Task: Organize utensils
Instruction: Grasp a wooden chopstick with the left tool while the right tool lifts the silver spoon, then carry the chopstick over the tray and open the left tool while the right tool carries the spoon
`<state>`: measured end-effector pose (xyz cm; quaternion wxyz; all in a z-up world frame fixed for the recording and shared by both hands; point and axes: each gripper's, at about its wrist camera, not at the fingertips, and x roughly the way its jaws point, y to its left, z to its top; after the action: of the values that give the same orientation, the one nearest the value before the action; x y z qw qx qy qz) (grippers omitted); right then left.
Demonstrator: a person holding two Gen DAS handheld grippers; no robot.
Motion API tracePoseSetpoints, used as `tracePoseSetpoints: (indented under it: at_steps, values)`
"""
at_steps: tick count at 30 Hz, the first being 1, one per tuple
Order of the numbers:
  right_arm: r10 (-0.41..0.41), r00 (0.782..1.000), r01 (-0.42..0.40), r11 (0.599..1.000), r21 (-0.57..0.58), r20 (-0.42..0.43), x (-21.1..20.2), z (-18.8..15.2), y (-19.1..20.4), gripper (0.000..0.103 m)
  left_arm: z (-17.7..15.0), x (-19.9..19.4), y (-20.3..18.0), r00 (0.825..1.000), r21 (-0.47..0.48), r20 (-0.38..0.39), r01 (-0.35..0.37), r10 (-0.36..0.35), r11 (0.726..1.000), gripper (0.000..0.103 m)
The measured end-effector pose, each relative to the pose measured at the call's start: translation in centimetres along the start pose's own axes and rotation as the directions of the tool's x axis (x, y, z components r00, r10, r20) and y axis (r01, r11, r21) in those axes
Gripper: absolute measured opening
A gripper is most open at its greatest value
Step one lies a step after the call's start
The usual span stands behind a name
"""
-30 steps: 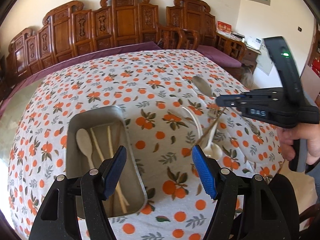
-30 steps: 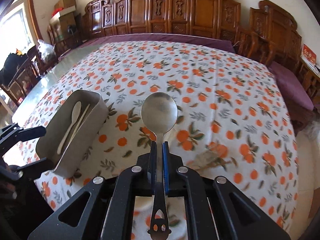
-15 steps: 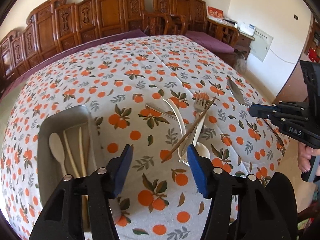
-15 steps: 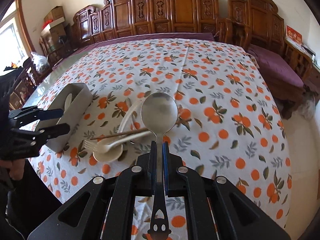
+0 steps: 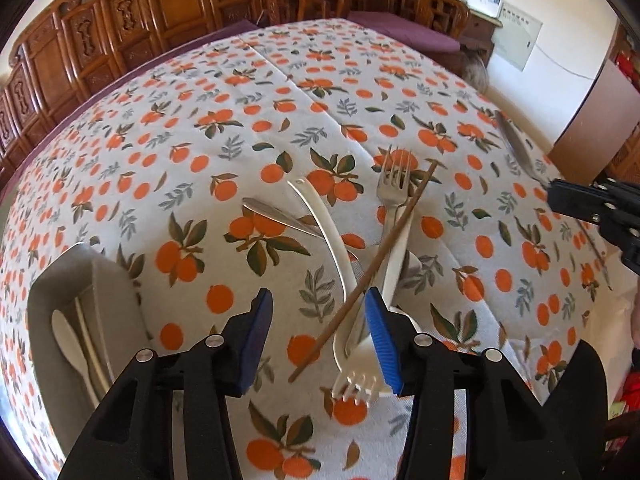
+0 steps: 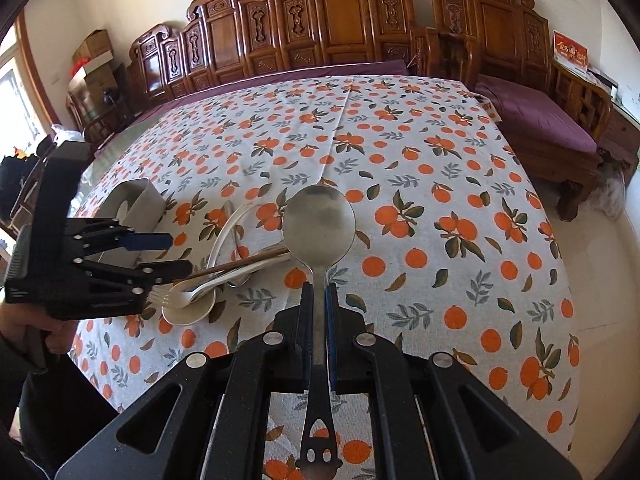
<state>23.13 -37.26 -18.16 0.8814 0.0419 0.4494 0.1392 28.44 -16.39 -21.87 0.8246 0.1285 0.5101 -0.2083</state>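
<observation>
A pile of utensils lies on the orange-print tablecloth: a brown chopstick (image 5: 384,252), a metal fork (image 5: 394,188), a white long-handled spoon (image 5: 324,224) and a white plastic fork (image 5: 356,386) on a small white dish (image 5: 348,356). My left gripper (image 5: 320,336) hangs low over the pile. Its jaws are closing, with the chopstick's lower part between the blue pads, which do not press on it. My right gripper (image 6: 318,300) is shut on the handle of a metal spoon (image 6: 319,224), held above the cloth to the right of the pile (image 6: 224,272).
A grey tray (image 5: 44,292) at the left holds a white spoon (image 5: 68,336) and pale chopsticks. Another metal handle (image 5: 276,214) lies left of the pile. Carved wooden chairs line the table's far side. A person's hand (image 6: 56,336) holds the left gripper.
My left gripper has moved right and down from over the tray to the utensil pile, and its jaws have narrowed. The right gripper has carried the metal spoon off to the right.
</observation>
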Motion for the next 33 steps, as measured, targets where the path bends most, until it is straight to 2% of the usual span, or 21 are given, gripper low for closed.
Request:
tracePoseSetpoints:
  at_steps: [7, 12, 19, 25, 33]
  values:
    - [0.001, 1.000, -0.001, 1.000, -0.016, -0.001, 0.0, -0.1, 0.5, 0.007, 0.6, 1.6, 0.1, 0.999, -0.019, -0.034, 0.021, -0.022, 1.000, 0.034]
    - [0.002, 1.000, -0.002, 1.000, -0.020, 0.003, -0.1, -0.1, 1.0, 0.007, 0.4, 1.8, -0.2, 0.999, -0.026, -0.046, 0.022, -0.023, 0.999, 0.031]
    - [0.013, 1.000, -0.012, 0.999, -0.035, 0.013, -0.7, 0.0, 1.7, 0.007, -0.3, 2.0, -0.5, 0.996, -0.030, -0.089, 0.001, -0.004, 1.000, 0.018]
    - [0.013, 1.000, -0.012, 0.999, -0.040, 0.022, -1.0, 0.1, 1.8, 0.007, -0.5, 1.4, -0.7, 0.997, -0.032, -0.083, -0.009, 0.006, 0.999, 0.005]
    - [0.012, 1.000, -0.011, 0.999, -0.048, 0.023, -1.2, 0.1, 2.0, 0.007, -0.6, -0.7, -1.0, 0.999, -0.039, -0.048, 0.000, -0.001, 0.999, 0.004]
